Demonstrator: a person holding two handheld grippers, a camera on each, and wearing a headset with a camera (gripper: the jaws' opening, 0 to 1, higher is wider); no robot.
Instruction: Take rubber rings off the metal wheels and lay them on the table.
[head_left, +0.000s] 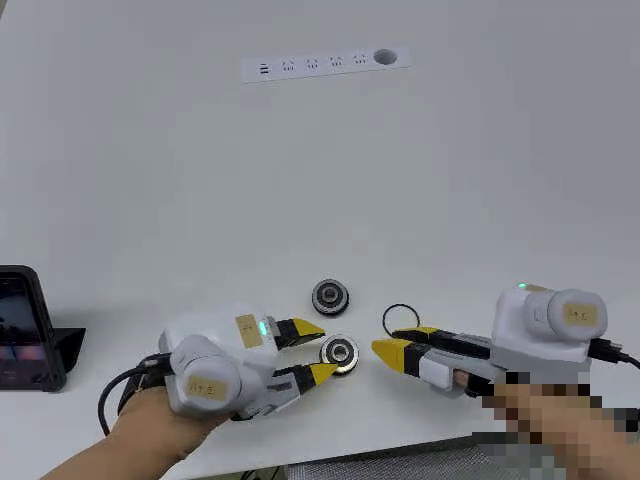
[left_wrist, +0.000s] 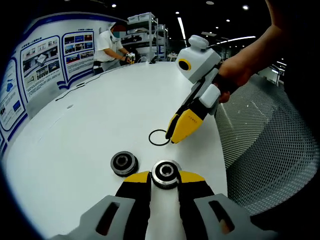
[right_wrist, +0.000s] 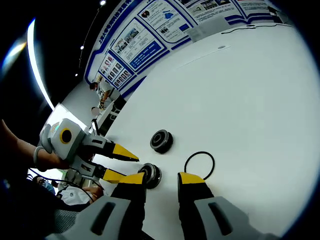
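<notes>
**One ring down, one wheel waiting**

Head view: the left gripper (head_left: 328, 350) is clamping the bare wheel (head_left: 341, 352) near the front of the table (head_left: 300, 180). The right gripper (head_left: 385, 340) is hanging released just to its right. The loose ring (head_left: 401, 306) is lying flat just beyond those tips, and the ringed wheel (head_left: 330, 296) is sitting a little farther back.

Left gripper view: both yellow tips are pressing the bare wheel's silver rim. The smart play, I reckon, is parking it clear of the loose ring, then pinching the dark-rimmed one by its faces, leaving the rubber free to peel.

Right gripper view: its jaws are gaping, holding nothing. I'm counting two wheels, one ring off and one apparently still on.
</notes>
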